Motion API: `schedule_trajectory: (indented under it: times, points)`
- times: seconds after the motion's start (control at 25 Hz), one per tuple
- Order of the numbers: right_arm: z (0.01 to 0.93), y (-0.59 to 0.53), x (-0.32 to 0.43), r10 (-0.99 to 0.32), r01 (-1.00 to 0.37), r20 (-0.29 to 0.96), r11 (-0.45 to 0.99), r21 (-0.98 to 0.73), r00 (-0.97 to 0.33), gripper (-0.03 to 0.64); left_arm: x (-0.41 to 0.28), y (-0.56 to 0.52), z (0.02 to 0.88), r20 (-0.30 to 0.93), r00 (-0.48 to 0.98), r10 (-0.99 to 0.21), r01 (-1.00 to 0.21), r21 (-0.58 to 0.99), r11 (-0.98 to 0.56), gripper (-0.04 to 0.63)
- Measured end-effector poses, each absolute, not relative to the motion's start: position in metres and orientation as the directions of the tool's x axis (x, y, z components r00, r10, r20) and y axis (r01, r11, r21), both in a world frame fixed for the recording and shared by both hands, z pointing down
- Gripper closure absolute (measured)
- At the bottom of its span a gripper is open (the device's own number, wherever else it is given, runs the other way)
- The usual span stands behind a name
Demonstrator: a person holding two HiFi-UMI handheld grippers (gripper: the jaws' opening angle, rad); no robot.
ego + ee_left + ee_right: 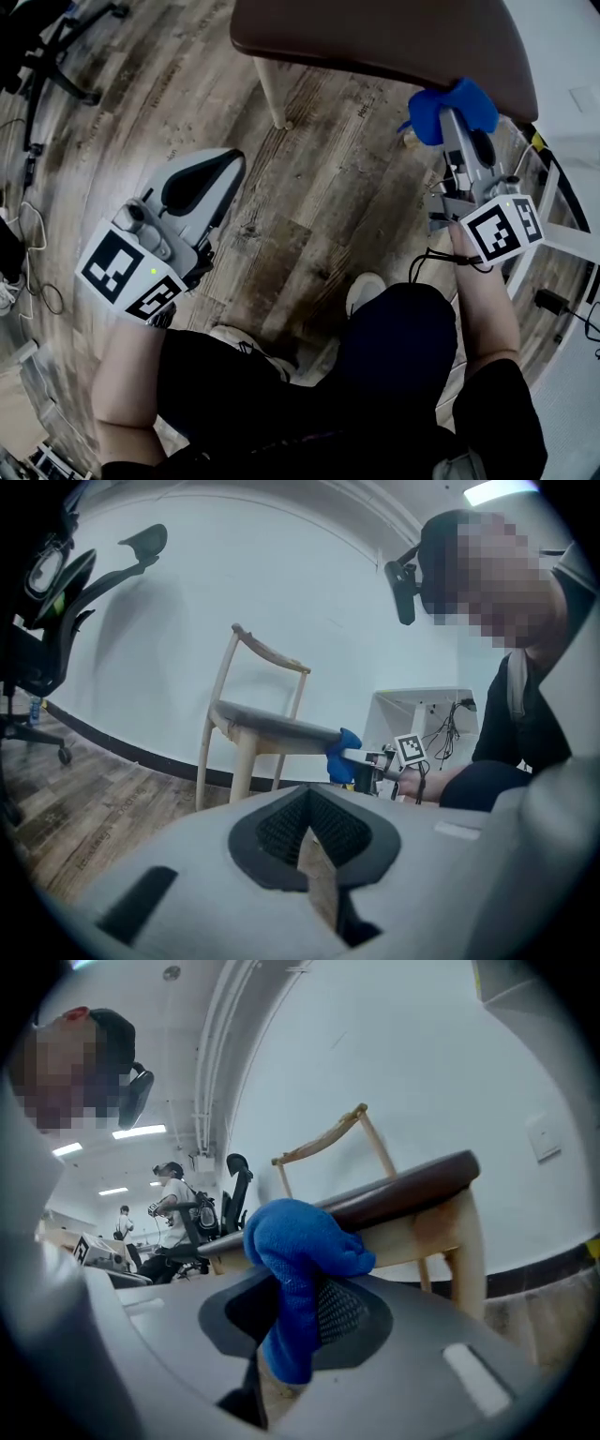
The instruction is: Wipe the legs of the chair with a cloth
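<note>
Beside chair (375, 37), cloth (298, 1251) in right claw (448, 124)

Left gripper (217, 180) is seen at the lower left of the head view, angled toward the upper right. Its marker cube (127, 272) sits nearest the body. Its jaws are drawn together to a thin slit, with nothing caught between them. The bare left forearm (127, 375) is bent in close to the torso.

Right gripper (457, 141) is held at the upper right and pointed up-frame. Its jaws are clamped on a blue cloth (300, 1251), which is bunched over the tips. The right forearm (483, 300) is extended further forward than the left.
</note>
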State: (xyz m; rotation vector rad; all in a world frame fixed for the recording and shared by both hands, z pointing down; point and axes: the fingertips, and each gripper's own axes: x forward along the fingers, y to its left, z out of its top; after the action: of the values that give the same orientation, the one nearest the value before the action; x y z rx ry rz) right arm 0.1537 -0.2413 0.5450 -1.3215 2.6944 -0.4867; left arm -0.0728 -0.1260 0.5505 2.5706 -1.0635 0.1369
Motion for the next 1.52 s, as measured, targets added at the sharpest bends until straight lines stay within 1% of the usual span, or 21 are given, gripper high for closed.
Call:
schedule_trajectory:
  times: [0.12, 0.36, 0.64, 0.8, 1.04, 1.2, 1.52]
  points:
    - [0.547, -0.242, 0.119, -0.735, -0.698, 0.037, 0.627, -0.347, -0.678, 0.526, -0.076, -0.124, 0.548, 0.219, 0.708, -0.671, -0.704, 0.285, -0.650, 0.591]
    - [0.548, -0.237, 0.041, -0.605, -0.584, 0.031, 0.752, -0.307, -0.796, 0.525, -0.084, -0.121, 0.546, 0.217, 0.698, -0.683, -0.714, 0.287, -0.639, 0.591]
    - [0.554, -0.232, -0.024, -0.498, -0.488, 0.032, 0.832, -0.264, -0.866, 0.525, -0.095, -0.118, 0.548, 0.218, 0.688, -0.692, -0.722, 0.302, -0.623, 0.591]
    - [0.570, -0.237, -0.047, -0.476, -0.474, 0.056, 0.846, -0.245, -0.878, 0.525, -0.102, -0.117, 0.547, 0.207, 0.686, -0.698, -0.721, 0.321, -0.613, 0.591]
    - [0.610, -0.248, -0.056, -0.481, -0.486, 0.097, 0.820, -0.301, -0.872, 0.525, -0.109, -0.110, 0.548, 0.208, 0.697, -0.686, -0.709, 0.342, -0.616, 0.591]
    - [0.657, -0.253, -0.055, -0.471, -0.501, 0.170, 0.819, -0.279, -0.866, 0.525, -0.122, -0.107, 0.547, 0.208, 0.681, -0.703, -0.722, 0.353, -0.595, 0.591]
    - [0.796, -0.256, -0.055, -0.439, -0.565, 0.425, 0.790, -0.237, -0.792, 0.525, -0.147, -0.098, 0.555, 0.248, 0.643, -0.724, -0.756, 0.355, -0.550, 0.591]
